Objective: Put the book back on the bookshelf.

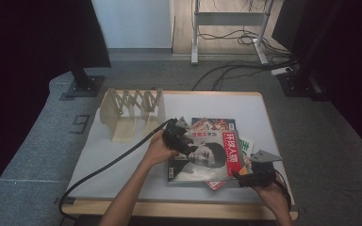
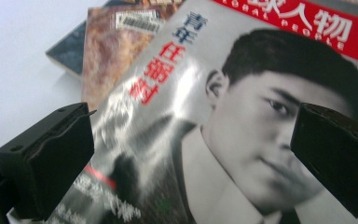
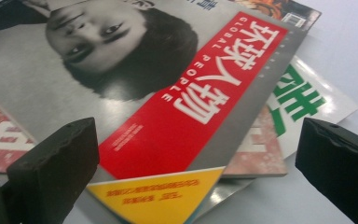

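While the top magazine lies on the stack at the bench's near right, your left claw gapes wide over its cover — your right claw hangs wide at its corner — neither gripping.

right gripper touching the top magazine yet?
Cannot tell. In the right gripper view the right gripper has open jaws straddling the top magazine corner, but contact isn't plain.

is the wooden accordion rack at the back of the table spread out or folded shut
Spread out. The pale wooden accordion rack shows open zigzag crossbars with gaps between its dividers; it stands upright and empty on the white table.
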`<state>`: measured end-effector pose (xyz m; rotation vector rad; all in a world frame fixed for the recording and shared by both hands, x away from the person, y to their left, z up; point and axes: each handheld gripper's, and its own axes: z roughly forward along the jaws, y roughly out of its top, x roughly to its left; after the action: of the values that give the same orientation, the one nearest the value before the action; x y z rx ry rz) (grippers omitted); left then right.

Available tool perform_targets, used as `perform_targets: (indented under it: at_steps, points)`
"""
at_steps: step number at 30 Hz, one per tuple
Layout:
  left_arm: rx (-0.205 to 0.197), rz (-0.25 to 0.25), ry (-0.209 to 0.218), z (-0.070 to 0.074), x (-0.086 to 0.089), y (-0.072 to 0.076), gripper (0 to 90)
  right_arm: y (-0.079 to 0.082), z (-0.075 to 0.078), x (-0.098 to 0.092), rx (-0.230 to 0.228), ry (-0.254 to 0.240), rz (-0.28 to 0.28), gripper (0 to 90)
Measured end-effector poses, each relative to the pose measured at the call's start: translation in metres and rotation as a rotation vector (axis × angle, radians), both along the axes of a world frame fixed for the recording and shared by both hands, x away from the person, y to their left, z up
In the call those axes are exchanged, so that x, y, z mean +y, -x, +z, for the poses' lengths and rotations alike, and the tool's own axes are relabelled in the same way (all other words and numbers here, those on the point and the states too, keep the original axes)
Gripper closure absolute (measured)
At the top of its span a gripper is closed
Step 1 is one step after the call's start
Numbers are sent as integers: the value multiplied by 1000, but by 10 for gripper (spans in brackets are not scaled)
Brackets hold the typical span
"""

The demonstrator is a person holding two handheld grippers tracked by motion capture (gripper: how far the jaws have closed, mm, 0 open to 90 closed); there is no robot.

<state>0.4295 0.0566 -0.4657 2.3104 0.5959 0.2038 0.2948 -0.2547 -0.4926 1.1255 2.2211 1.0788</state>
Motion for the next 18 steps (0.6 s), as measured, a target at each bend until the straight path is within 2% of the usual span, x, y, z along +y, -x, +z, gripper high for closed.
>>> perform_targets:
  at_steps: [2, 4, 5, 8, 9, 14, 18]
  points:
    - [24, 1, 18, -3, 0, -7, 0, 4, -2, 2, 0, -1, 6, 0]
    - [21, -2, 5, -5, -1, -9, 0, 5, -3, 3, 1, -2, 8, 0]
    - [5, -1, -14, -8, -3, -9, 0, 6, -4, 3, 3, -2, 10, 0]
    - [11, -3, -25, -13, -7, -13, 0, 8, -9, 5, 15, 3, 14, 0]
    - [7, -1, -42, -16, -9, -16, 0, 9, -12, 5, 18, 4, 16, 0]
    - [14, 11, -40, -25, -12, -22, 0, 10, -16, 7, 22, 3, 21, 0]
    - [4, 22, -30, -28, -12, -25, 0, 12, -19, 7, 29, 5, 26, 0]
